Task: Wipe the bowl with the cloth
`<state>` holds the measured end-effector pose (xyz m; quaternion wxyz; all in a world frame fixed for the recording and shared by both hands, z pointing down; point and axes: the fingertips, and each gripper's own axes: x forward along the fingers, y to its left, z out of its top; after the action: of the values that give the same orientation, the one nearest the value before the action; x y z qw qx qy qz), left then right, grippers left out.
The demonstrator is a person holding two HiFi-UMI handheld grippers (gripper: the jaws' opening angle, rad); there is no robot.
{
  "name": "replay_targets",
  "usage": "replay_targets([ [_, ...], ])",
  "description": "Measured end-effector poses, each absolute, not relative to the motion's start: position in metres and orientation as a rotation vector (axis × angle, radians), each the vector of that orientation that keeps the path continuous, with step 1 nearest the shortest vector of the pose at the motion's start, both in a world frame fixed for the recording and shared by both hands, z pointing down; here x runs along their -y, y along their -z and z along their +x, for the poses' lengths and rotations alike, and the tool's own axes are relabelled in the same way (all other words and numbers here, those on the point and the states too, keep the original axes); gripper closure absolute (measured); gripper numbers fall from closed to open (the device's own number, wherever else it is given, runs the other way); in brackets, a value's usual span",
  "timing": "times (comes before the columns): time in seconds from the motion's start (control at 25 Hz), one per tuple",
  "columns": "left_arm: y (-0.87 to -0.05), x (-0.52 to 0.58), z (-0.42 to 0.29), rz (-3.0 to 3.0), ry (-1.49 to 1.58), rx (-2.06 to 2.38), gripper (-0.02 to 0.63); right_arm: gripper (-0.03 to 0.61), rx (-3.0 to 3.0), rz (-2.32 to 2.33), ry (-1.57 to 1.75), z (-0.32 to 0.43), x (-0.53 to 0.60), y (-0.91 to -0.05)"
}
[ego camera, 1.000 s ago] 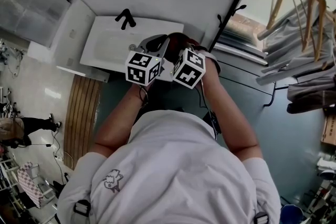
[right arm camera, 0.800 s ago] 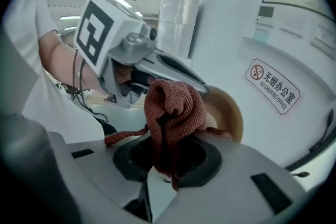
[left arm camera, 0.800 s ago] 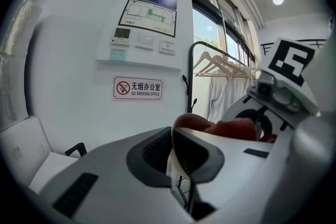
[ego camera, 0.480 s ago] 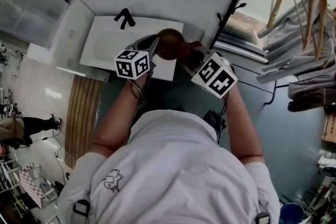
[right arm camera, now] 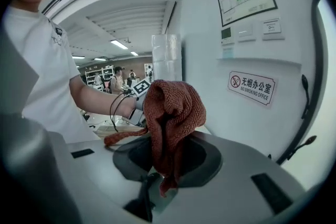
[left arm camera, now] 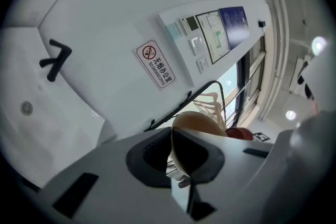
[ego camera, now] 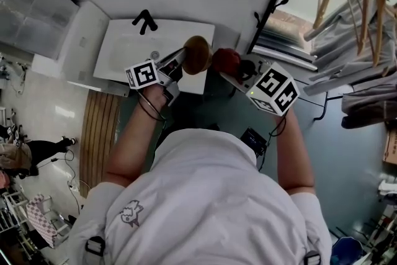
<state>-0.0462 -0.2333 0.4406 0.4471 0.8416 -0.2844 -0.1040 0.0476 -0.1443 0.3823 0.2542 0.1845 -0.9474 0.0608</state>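
In the head view the bowl (ego camera: 197,54) is held above the sink's (ego camera: 124,31) right edge, cloth (ego camera: 226,60) just beside it, then the left gripper (left arm camera: 178,170) is seen pinched shut on its rim and the right gripper (right arm camera: 160,178) clamped on the cloth, so wiping's probably pending and the cloth needs to be pressed inside.

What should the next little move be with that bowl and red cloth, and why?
Probably swing the right gripper over so the cloth presses into the bowl. The left gripper is shut on the bowl's rim, holding it up near the sink; the cloth hangs bunched in the right gripper beside the bowl, not yet inside it.
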Motion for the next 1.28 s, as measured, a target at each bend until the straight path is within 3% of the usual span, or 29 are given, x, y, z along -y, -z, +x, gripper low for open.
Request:
replay_targets([
  [0.2,-0.438,0.215,-0.034,1.969,0.412,0.49,0.592,0.482,2.665,0.374,-0.197,0.033,0.129,-0.372],
  [0.68,-0.405,0.17,-0.012,2.072,0.439,0.188,0.592,0.482,2.859,0.397,-0.31,0.033,0.151,-0.328],
  [1.28,-0.318,0.157,-0.015,2.254,0.679,0.044,0.591,0.483,3.24,-0.133,-1.248,0.024,0.146,-0.323],
])
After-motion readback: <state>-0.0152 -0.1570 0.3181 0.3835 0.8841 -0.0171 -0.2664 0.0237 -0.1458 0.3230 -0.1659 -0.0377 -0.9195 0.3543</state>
